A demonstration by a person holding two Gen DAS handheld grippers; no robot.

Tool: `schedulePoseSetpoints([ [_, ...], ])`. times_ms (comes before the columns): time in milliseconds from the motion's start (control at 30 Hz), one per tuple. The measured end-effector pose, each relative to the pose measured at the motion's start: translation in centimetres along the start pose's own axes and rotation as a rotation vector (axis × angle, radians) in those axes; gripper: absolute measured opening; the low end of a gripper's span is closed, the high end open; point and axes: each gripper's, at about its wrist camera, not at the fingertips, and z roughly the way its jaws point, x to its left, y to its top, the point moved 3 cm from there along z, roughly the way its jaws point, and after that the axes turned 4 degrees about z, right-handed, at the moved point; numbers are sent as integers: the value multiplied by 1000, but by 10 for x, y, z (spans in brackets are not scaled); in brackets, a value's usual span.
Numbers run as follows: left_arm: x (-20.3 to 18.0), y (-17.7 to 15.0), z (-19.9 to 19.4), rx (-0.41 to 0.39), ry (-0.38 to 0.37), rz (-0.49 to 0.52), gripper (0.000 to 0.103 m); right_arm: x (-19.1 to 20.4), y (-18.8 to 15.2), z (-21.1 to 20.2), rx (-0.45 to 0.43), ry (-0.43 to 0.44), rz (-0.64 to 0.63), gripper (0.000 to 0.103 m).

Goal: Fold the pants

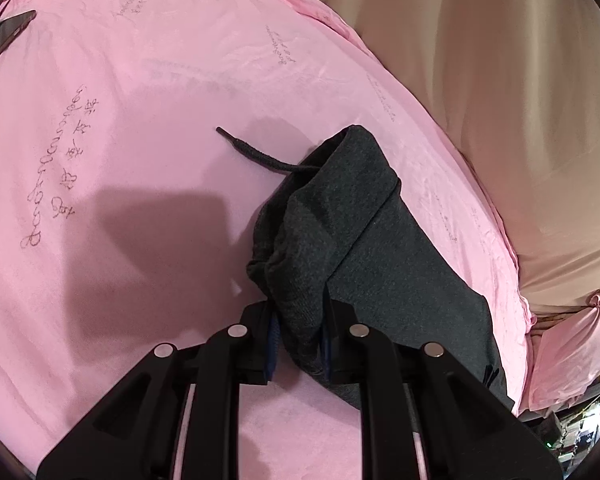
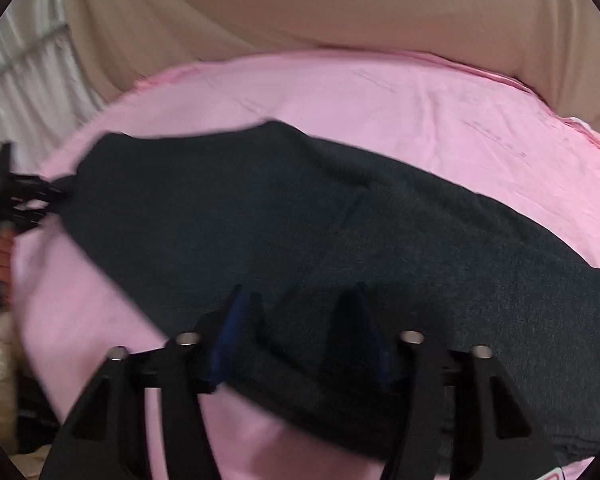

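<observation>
Here, left view only: one dark drawstring (image 1: 256, 156) lies loose on the pink sheet (image 1: 140, 80) of the table, past the bunched waist.
Right view only: the pants (image 2: 300, 220) spread wide, and the left tool (image 2: 58, 196) holds their far corner.
Left tool (image 1: 298, 320): pinching the pants (image 1: 340, 232).
Right tool (image 2: 300, 316): fingers spread apart, with cloth between them.
Count: one pair of pants, two tools.
Room: bare pink sheet (image 2: 440, 100) beyond the pants; tan curtain (image 1: 500, 80) past the edge.

Pink sheet (image 1: 148, 80) (faint script printed) carries dark grey pants (image 2: 300, 216).
</observation>
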Motion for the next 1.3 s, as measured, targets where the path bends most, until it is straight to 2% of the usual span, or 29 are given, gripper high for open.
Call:
schedulePoseSetpoints([
  [33, 0, 0, 0, -1, 1, 7, 15, -10, 4, -2, 4, 24, 62, 13],
  [133, -3, -1, 1, -10, 9, 32, 15, -16, 13, -18, -13, 119, 159, 12],
  [200, -6, -2, -1, -23, 12, 47, 15, 6, 20, -26, -42, 127, 101, 13],
  [267, -9, -2, -3, -34, 13, 54, 15, 20, 17, -11, 8, 199, 90, 12],
  [333, -13, -2, -6, -44, 15, 61, 15, 20, 8, 16, 59, 164, 77, 13],
  [367, -17, -1, -10, -51, 11, 71, 15, 15, 9, 15, 20, 182, 82, 13],
  [400, -22, 0, -14, -58, 9, 86, 14, 11, 11, 11, 32, 208, 120, 15],
  [467, -38, 0, -25, -74, 7, 145, 14, -2, 15, -6, -7, 256, 178, 31],
  [500, -54, 1, -33, -84, 2, 198, 14, -2, 12, -15, -46, 252, 181, 34],
  [567, -87, -1, -45, -95, -29, 281, 14, -12, 13, -33, -107, 207, 188, 48],
  [600, -120, -4, -55, -106, -53, 361, 14, -23, 13, -42, -136, 189, 210, 51],
  [700, -200, -26, -76, -146, -135, 551, 14, -57, 9, -64, -191, 174, 306, 53],
  [800, -274, -70, -82, -117, -265, 701, 16, -80, 2, -77, -228, 147, 353, 53],
  [833, -293, -87, -75, -81, -305, 734, 24, -86, -1, -78, -230, 138, 366, 55],
  [867, -304, -100, -68, -48, -339, 761, 36, -91, -5, -76, -227, 133, 385, 59],
  [900, -316, -120, -51, 7, -351, 795, 42, -97, -9, -74, -214, 134, 402, 60],
  [933, -319, -131, -39, 41, -343, 802, 49, -100, -12, -72, -201, 136, 416, 60],
  [967, -317, -143, -26, 87, -342, 798, 51, -102, -14, -70, -193, 137, 429, 60],
  [1033, -303, -148, -20, 123, -348, 761, 54, -110, -22, -69, -173, 152, 443, 60],
  [1067, -293, -144, -21, 119, -342, 733, 60, -116, -29, -73, -167, 165, 449, 62],
  [1167, -260, -120, -31, 55, -272, 670, 63, -113, -31, -64, -135, 253, 468, 65],
  [1300, -215, -87, -53, -121, -13, 633, 67, -82, -16, -33, -54, 350, 434, 70],
])
